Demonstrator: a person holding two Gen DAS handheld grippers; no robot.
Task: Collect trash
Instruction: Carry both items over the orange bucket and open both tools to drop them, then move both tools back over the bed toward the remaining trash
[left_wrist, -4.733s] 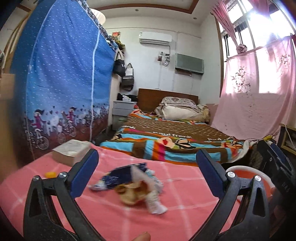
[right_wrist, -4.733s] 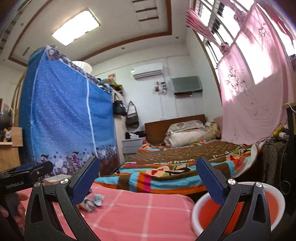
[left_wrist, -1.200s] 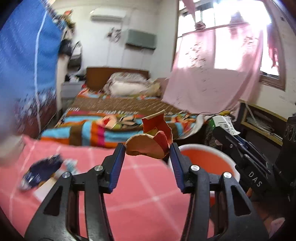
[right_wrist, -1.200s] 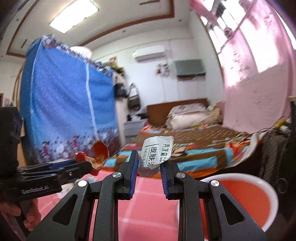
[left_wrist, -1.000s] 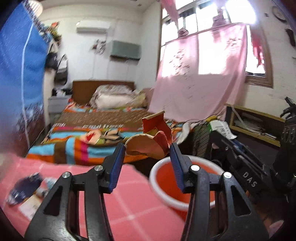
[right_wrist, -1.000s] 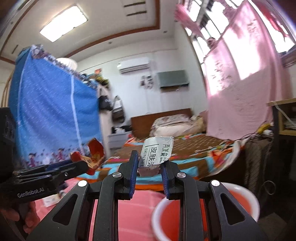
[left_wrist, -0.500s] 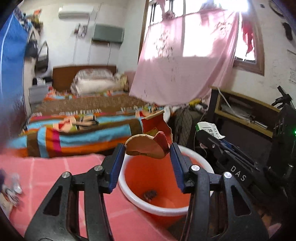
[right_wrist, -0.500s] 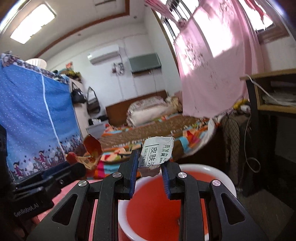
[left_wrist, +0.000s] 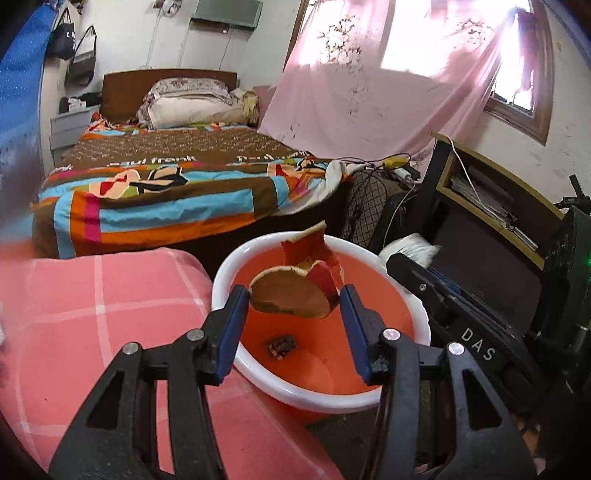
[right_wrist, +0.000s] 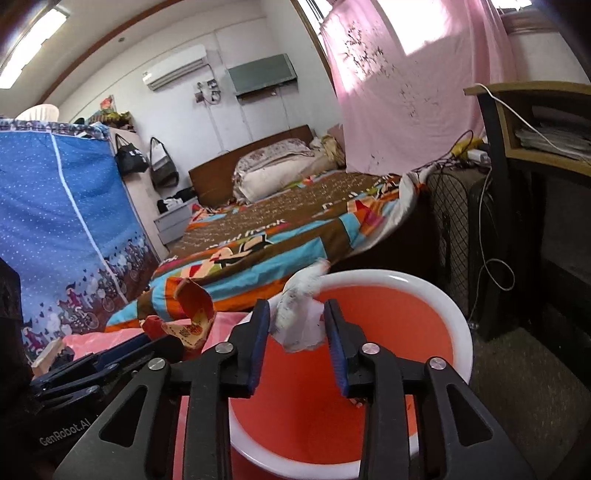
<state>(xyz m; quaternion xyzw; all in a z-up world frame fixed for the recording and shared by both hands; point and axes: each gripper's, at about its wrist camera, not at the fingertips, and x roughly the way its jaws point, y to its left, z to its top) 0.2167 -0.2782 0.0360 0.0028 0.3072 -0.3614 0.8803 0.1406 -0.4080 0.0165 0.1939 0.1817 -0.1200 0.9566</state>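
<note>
Orange inside and white-rimmed, the bucket (left_wrist: 413, 306) sits just beside the pink checked worktop (left_wrist: 92, 306). Above it, the left gripper (left_wrist: 291, 317) pinches a crumpled red wrapper (left_wrist: 295, 295). The right gripper (right_wrist: 295, 339) has just been opening its jaws; a white packet (right_wrist: 299, 317) hangs blurred between them, no longer pinched. One small scrap (left_wrist: 282, 343) lies on the bucket's bottom.

Home bedroom: bed (left_wrist: 177, 192), curtained window (left_wrist: 406, 74).

- The orange bucket (left_wrist: 413, 306) stood open-topped, its mouth partly filled by the two grippers and their trash.
- The pink-clothed table (left_wrist: 110, 314) pressed against its left rim.
- A dark desk (right_wrist: 524, 155) and mesh fan (right_wrist: 454, 221) crowded the right side.
</note>
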